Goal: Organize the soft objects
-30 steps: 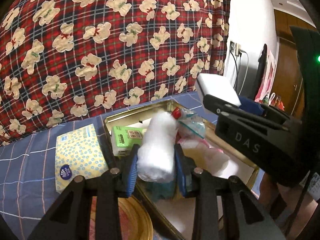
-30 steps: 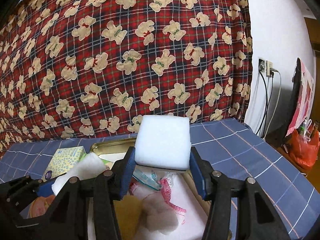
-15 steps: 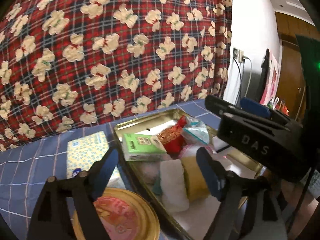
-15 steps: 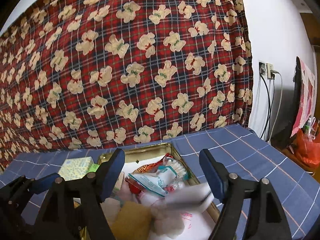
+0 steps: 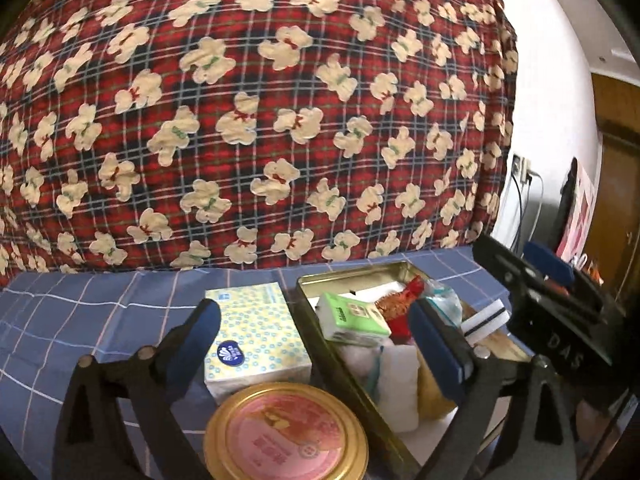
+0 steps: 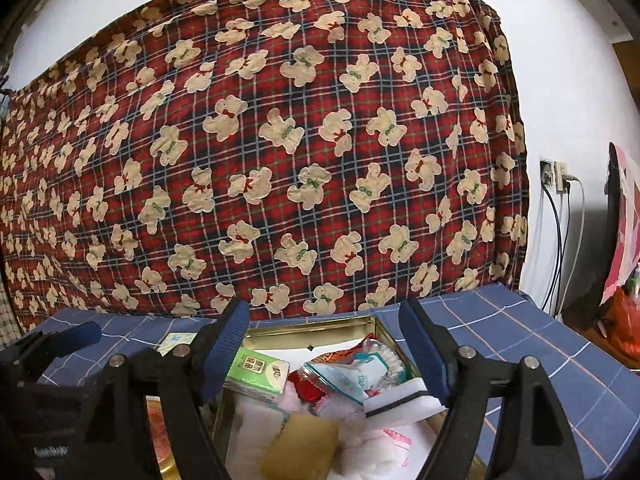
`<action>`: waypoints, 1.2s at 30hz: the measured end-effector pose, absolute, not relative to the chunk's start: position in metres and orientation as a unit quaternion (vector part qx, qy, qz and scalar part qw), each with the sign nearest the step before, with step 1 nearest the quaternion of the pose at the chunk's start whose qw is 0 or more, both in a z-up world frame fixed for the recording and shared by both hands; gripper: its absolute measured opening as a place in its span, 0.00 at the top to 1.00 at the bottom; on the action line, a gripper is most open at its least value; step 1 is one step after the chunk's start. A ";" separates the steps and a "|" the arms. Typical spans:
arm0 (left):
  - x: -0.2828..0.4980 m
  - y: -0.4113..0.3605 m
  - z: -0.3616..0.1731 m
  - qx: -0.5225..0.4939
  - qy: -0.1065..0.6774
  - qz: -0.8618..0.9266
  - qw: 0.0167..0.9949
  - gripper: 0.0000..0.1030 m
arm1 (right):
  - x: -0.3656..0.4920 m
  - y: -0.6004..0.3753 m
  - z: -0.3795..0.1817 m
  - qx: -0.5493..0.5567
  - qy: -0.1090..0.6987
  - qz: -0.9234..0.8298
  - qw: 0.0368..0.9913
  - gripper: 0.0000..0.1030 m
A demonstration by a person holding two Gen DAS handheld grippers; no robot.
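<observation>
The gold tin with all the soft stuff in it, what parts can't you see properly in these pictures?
- Gold tin, left wrist view: its near right side is covered by the left gripper, whose jaws are opening with nothing between them.
- Yellow sponge, right wrist view: blurred, its lower end cut by the picture edge.
- Round lid, left wrist view: print too blurred to read; bottom cut off.
- Tin floor: buried under the pile in both views.

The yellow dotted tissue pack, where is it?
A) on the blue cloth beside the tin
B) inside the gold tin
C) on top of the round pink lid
A: the yellow dotted tissue pack lies on the blue cloth, left of the gold tin, behind the round pink lid.
</observation>
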State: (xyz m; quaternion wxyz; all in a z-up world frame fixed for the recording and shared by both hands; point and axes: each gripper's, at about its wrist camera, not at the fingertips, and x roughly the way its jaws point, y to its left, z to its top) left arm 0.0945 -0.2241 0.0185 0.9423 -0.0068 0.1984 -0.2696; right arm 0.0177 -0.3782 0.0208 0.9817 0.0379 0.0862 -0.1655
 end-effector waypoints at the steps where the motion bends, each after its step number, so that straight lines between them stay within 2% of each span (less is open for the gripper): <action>1: 0.095 -0.224 0.018 -0.007 0.198 -0.268 0.943 0.07 | 0.018 -0.378 0.020 0.036 0.087 -0.166 0.982 0.23; 36: 0.093 -0.231 0.014 0.013 0.214 -0.278 0.936 0.02 | 0.018 -0.379 0.017 0.031 0.086 -0.179 0.980 0.23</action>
